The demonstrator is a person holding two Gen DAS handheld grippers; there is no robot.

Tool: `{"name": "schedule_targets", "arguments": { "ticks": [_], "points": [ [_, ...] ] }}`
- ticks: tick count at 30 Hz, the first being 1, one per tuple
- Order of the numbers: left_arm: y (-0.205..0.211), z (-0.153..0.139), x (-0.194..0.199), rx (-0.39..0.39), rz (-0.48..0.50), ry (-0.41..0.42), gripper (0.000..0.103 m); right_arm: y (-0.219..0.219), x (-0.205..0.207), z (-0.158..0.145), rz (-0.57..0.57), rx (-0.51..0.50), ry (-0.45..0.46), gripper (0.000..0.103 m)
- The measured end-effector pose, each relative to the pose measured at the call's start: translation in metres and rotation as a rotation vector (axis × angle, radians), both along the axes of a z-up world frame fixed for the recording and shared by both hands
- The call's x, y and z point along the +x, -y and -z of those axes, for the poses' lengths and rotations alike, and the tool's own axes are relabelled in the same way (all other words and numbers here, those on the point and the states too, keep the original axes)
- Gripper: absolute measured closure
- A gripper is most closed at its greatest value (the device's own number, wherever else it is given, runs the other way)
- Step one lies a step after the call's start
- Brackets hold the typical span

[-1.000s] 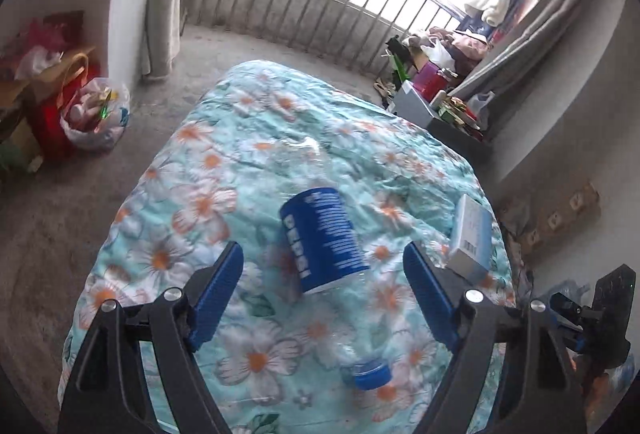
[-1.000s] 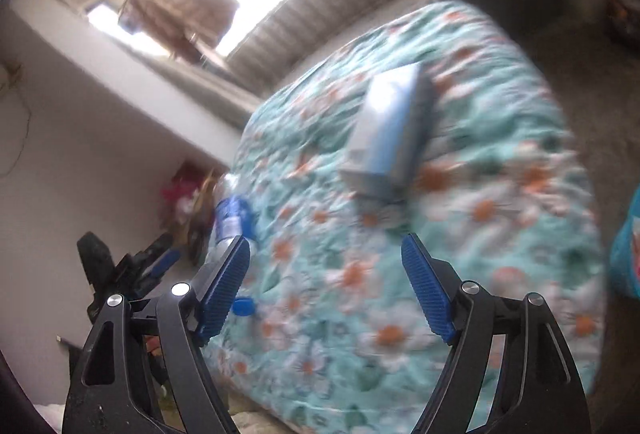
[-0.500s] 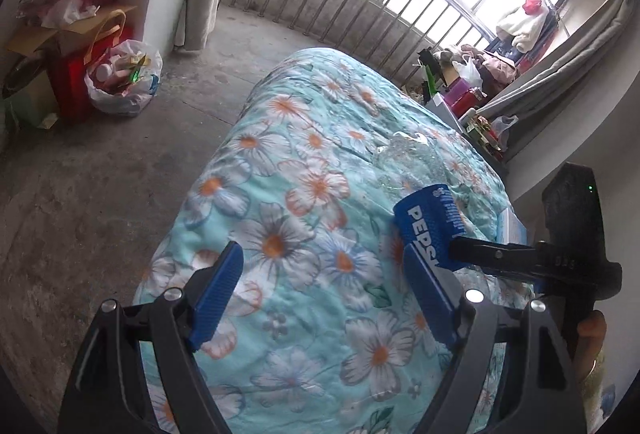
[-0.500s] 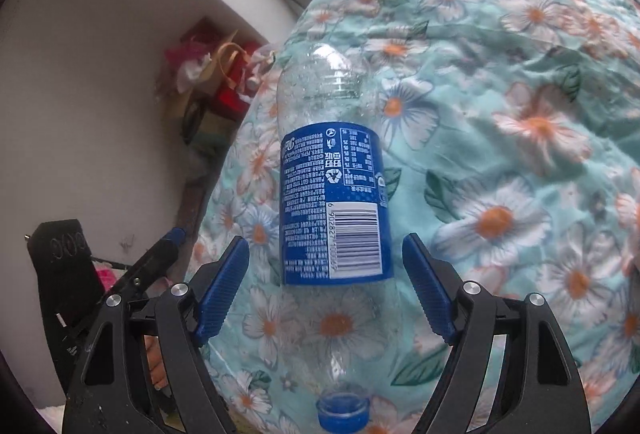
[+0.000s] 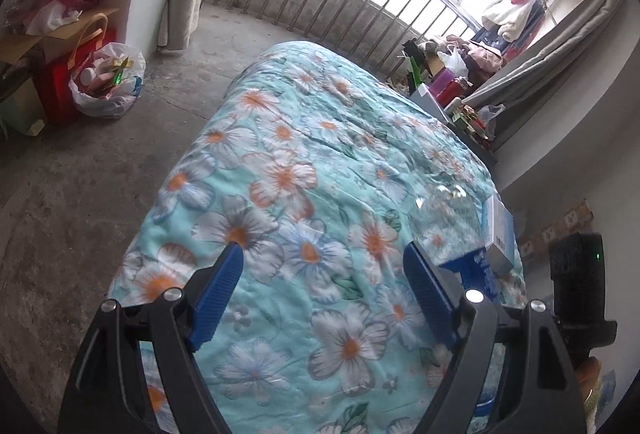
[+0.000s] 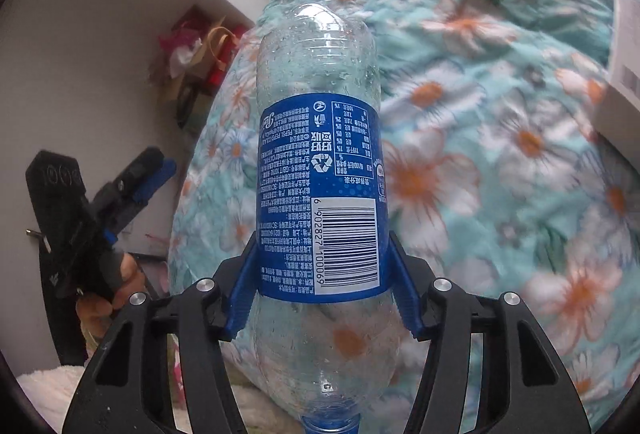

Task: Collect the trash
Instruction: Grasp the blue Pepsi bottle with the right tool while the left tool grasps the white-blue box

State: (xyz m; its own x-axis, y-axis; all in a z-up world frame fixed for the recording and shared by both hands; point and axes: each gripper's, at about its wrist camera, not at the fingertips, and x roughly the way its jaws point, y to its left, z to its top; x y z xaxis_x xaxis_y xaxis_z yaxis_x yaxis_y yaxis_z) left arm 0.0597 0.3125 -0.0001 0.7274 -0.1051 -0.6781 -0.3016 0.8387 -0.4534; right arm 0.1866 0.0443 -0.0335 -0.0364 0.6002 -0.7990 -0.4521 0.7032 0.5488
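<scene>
Here, on a bed (image 5: 280, 174) draped in a turquoise quilt printed with white and orange daisies, the right gripper (image 6: 322, 286) is closing its blue fingers (image 6: 242, 290) onto an empty clear plastic bottle with a blue label (image 6: 320, 174), the pads pressing both sides of the label's lower edge. The bottle's long axis is running straight along the fingers, cap toward the camera, base pointing away. The left gripper (image 5: 320, 290) is hanging spread and empty over the quilt, the bottle lying off to its right. A small white and pale blue cardboard box (image 5: 498, 234) is lying just beyond the bottle, nearer the right hand.
</scene>
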Motion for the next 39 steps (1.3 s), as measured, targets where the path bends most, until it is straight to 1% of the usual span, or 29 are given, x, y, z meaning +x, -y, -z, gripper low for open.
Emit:
{"name": "schedule_targets", "arguments": {
  "ticks": [3, 6, 8, 10, 11, 14, 16, 19, 21, 23, 25, 26, 28, 29, 31, 32, 33, 35, 36, 39],
  "points": [
    [0.023, -0.004, 0.018, 0.002, 0.064, -0.006, 0.023, 0.047, -0.021, -0.001, 0.051, -0.022, -0.004, 0.048],
    [0.052, -0.009, 0.042, -0.003, 0.144, -0.011, 0.023, 0.098, -0.041, 0.002, 0.13, -0.039, -0.021, 0.048],
    [0.075, -0.014, 0.061, -0.003, 0.211, -0.015, 0.023, 0.132, -0.051, 0.003, 0.2, -0.042, -0.025, 0.048],
    [0.097, -0.018, 0.078, -0.006, 0.272, -0.018, 0.023, 0.165, -0.058, 0.0, 0.278, -0.044, -0.01, 0.048],
    [0.112, -0.02, 0.09, -0.007, 0.307, -0.023, 0.022, 0.177, -0.059, -0.001, 0.315, -0.046, -0.001, 0.048],
    [0.15, -0.027, 0.121, -0.021, 0.405, -0.021, 0.013, 0.218, -0.058, -0.003, 0.436, -0.032, 0.023, 0.048],
    [0.174, -0.028, 0.143, -0.028, 0.459, -0.014, 0.009, 0.238, -0.054, -0.005, 0.505, -0.019, 0.04, 0.048],
    [0.207, -0.024, 0.176, -0.023, 0.512, -0.023, 0.006, 0.257, -0.048, -0.004, 0.592, 0.022, 0.06, 0.048],
    [0.227, -0.018, 0.199, 0.002, 0.528, -0.043, 0.006, 0.267, -0.043, -0.001, 0.641, 0.064, 0.054, 0.048],
    [0.244, -0.009, 0.221, 0.034, 0.542, -0.075, 0.006, 0.274, -0.043, 0.004, 0.673, 0.096, 0.046, 0.048],
    [0.262, 0.004, 0.24, 0.057, 0.581, -0.121, 0.006, 0.279, -0.04, 0.008, 0.692, 0.123, 0.03, 0.048],
    [0.27, 0.01, 0.247, 0.079, 0.6, -0.149, 0.006, 0.276, -0.04, 0.012, 0.695, 0.13, 0.023, 0.047],
    [0.283, 0.019, 0.254, 0.134, 0.628, -0.176, 0.006, 0.276, -0.039, 0.016, 0.694, 0.135, 0.012, 0.047],
    [0.289, 0.024, 0.256, 0.185, 0.627, -0.188, 0.006, 0.269, -0.04, 0.019, 0.693, 0.136, 0.008, 0.047],
    [0.293, 0.029, 0.257, 0.24, 0.614, -0.201, 0.007, 0.268, -0.041, 0.02, 0.691, 0.143, 0.007, 0.047],
    [0.291, 0.03, 0.258, 0.238, 0.603, -0.198, 0.014, 0.269, -0.041, 0.021, 0.691, 0.148, 0.006, 0.047],
    [0.287, 0.032, 0.258, 0.22, 0.588, -0.198, 0.022, 0.269, -0.041, 0.022, 0.69, 0.152, 0.006, 0.047],
    [0.278, 0.035, 0.26, 0.165, 0.567, -0.205, 0.032, 0.276, -0.041, 0.021, 0.686, 0.153, 0.005, 0.047],
    [0.273, 0.035, 0.259, 0.14, 0.563, -0.201, 0.032, 0.278, -0.041, 0.021, 0.686, 0.153, 0.004, 0.047],
    [0.265, 0.03, 0.249, 0.151, 0.547, -0.187, 0.033, 0.28, -0.041, 0.02, 0.684, 0.151, 0.008, 0.047]
  ]
}}
